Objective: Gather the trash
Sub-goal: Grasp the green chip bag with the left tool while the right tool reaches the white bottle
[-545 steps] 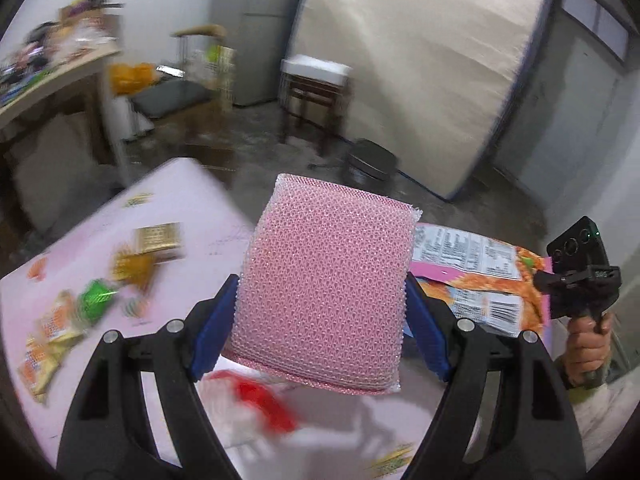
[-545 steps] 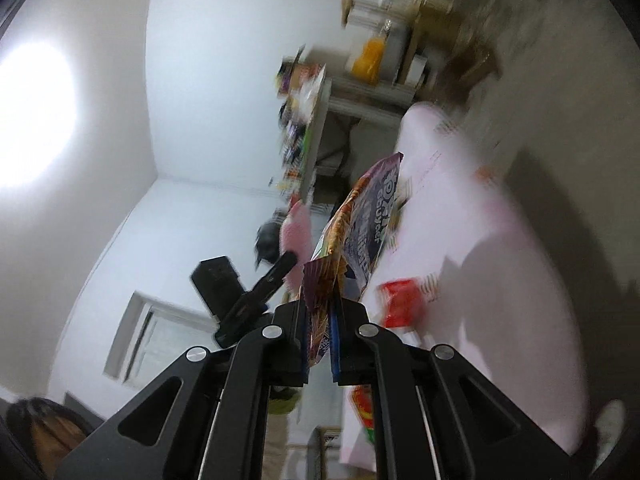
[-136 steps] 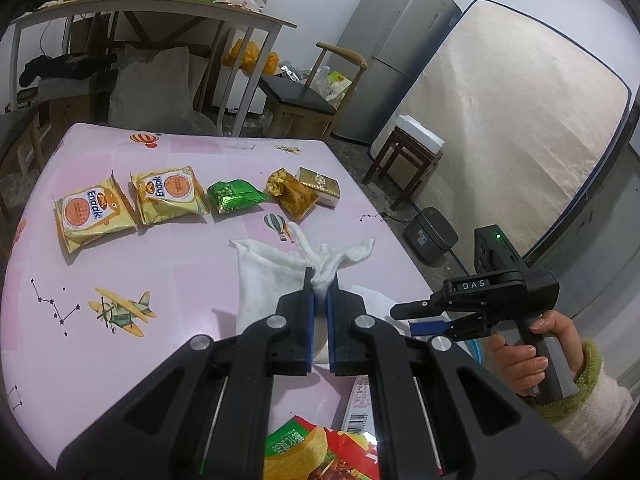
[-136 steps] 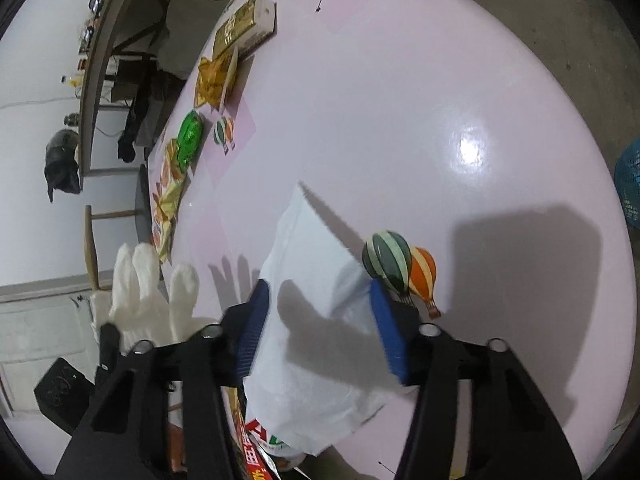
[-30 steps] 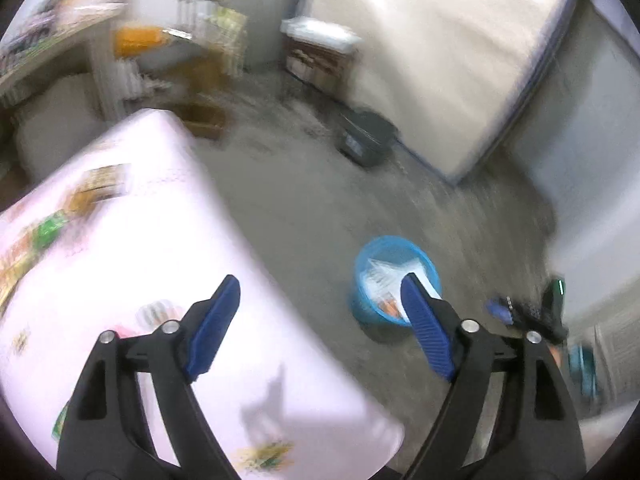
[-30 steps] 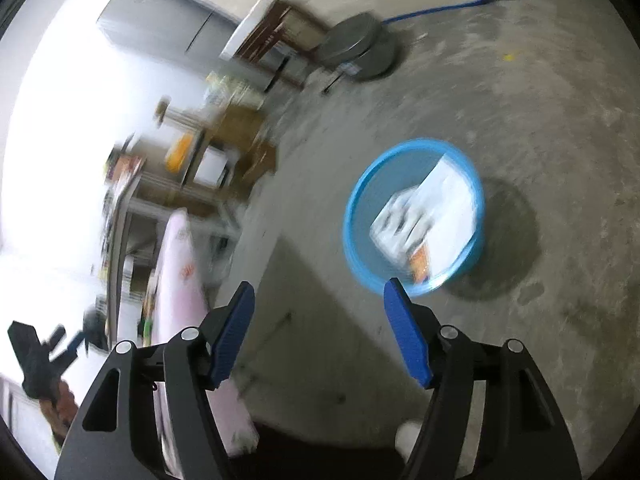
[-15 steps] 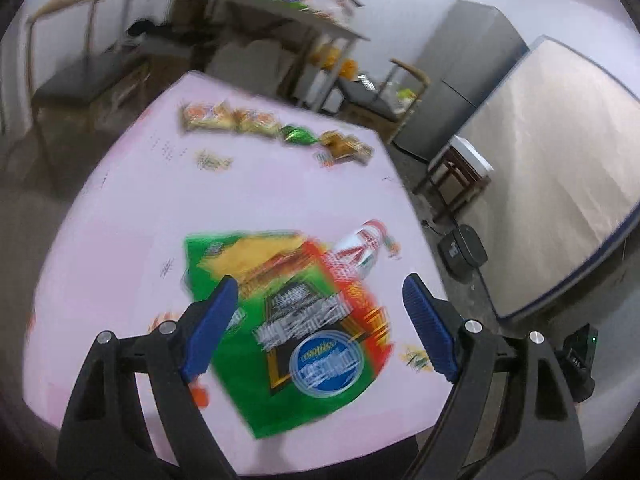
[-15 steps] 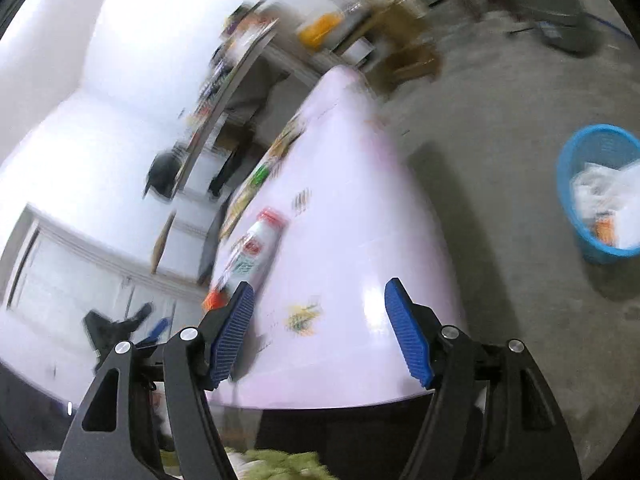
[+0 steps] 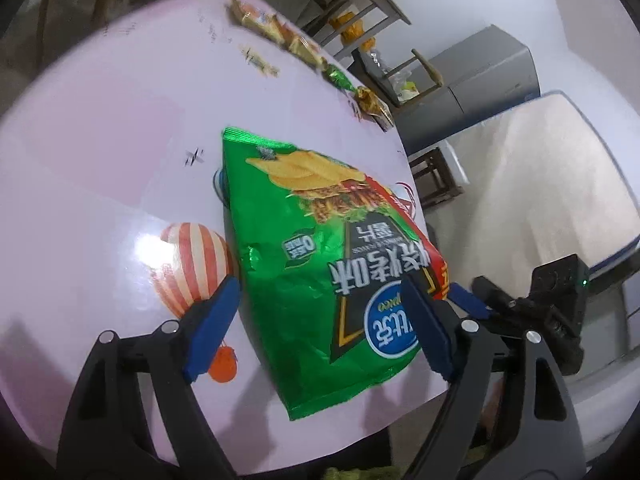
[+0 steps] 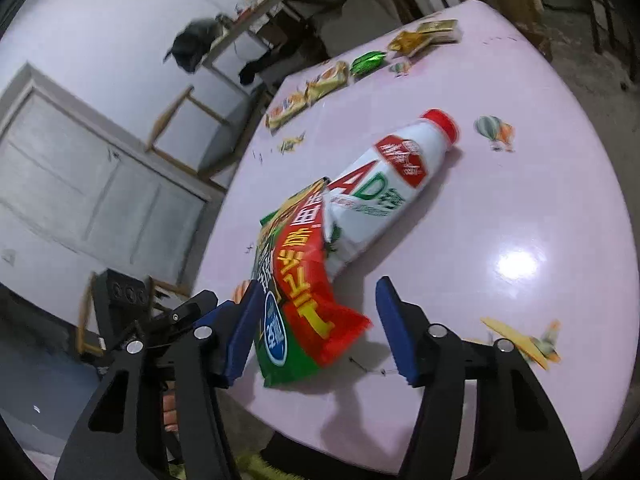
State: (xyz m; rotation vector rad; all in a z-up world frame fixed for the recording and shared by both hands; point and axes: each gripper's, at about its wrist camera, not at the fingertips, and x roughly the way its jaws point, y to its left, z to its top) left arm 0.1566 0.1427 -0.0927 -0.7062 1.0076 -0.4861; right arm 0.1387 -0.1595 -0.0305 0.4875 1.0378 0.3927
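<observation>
Green chip bag (image 9: 320, 264) lies flat near the table (image 9: 100, 128) edge, long axis running away from both grippers; left gripper (image 9: 320, 328) straddles its near end, jaws just closing in, nothing pinched; right gripper (image 10: 316, 328) open beside it too.

The chip bag (image 9: 320, 264) and the bottle (image 10: 384, 188) lying against it fill the near middle of the table (image 9: 100, 152). A row of small packets (image 10: 320, 84) lines the far edge. Between them the pink top lies bare, as does the right side.
</observation>
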